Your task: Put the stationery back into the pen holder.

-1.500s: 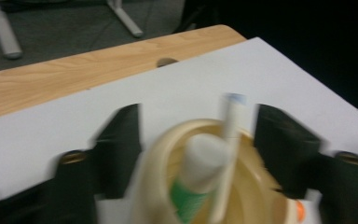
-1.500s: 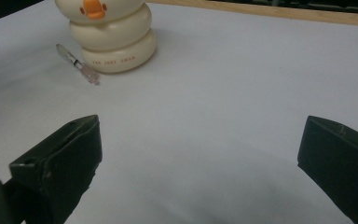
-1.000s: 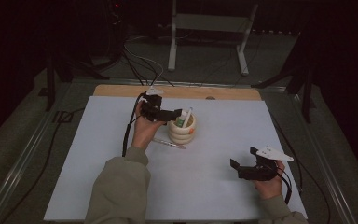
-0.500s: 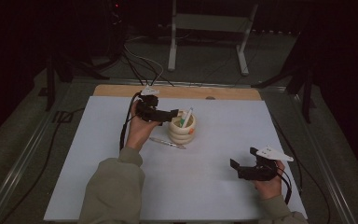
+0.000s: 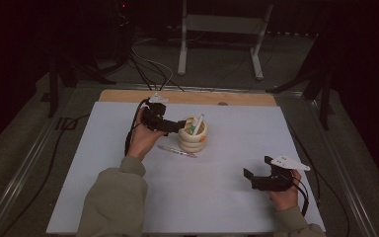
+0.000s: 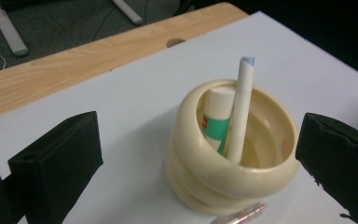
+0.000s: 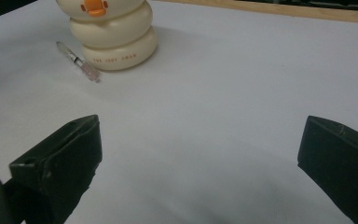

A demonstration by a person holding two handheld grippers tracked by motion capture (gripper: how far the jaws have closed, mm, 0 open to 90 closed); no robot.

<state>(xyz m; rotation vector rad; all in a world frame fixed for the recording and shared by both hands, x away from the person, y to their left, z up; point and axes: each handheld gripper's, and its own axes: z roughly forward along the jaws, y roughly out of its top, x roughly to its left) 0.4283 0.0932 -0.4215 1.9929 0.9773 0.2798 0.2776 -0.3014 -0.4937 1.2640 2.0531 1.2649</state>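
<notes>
Two grippers stood wide open, holding nothing. We found the cream holder (image 6: 230, 154), with its pen (image 6: 240, 109) and glue stick (image 6: 216, 119), just ahead of the left gripper (image 6: 198, 163); another pen (image 7: 79, 61), apparently clear-barrelled, lay far ahead-left of the right gripper (image 7: 198, 161).

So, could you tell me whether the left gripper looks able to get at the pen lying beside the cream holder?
Probably yes: the left gripper is open beside the holder, and the pen lies uncovered on the sheet.
</notes>
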